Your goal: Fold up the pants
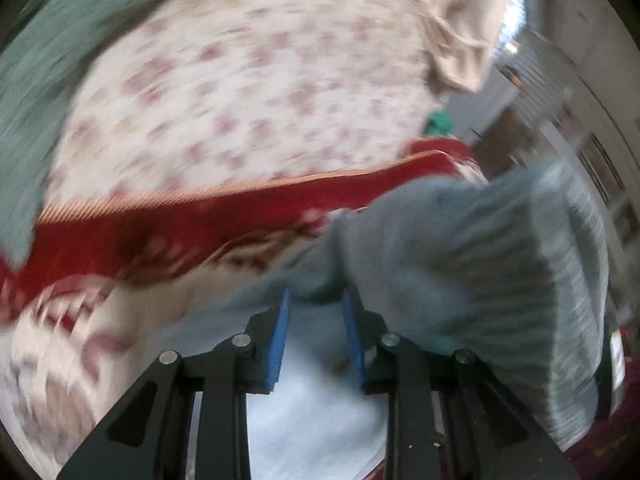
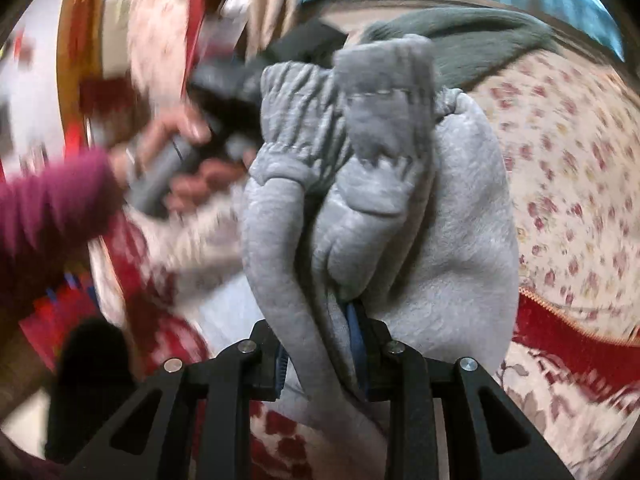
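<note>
The grey fleece pants (image 2: 420, 220) hang bunched in front of my right gripper (image 2: 320, 344), which is shut on a thick fold of them; the elastic waistband (image 2: 304, 108) shows at the top. In the left wrist view the pants (image 1: 460, 264) spread to the right, blurred by motion. My left gripper (image 1: 316, 320) has its blue pads (image 1: 280, 340) apart with grey fabric between and in front of them. The left gripper's body (image 2: 248, 76) and the hand holding it show behind the pants in the right wrist view.
A bed with a floral cream sheet (image 1: 248, 80) and a red patterned blanket (image 1: 160, 232) lies under the pants. A dark green garment (image 2: 480, 36) lies at the far side. A beige cloth (image 1: 460, 20) hangs at the upper right.
</note>
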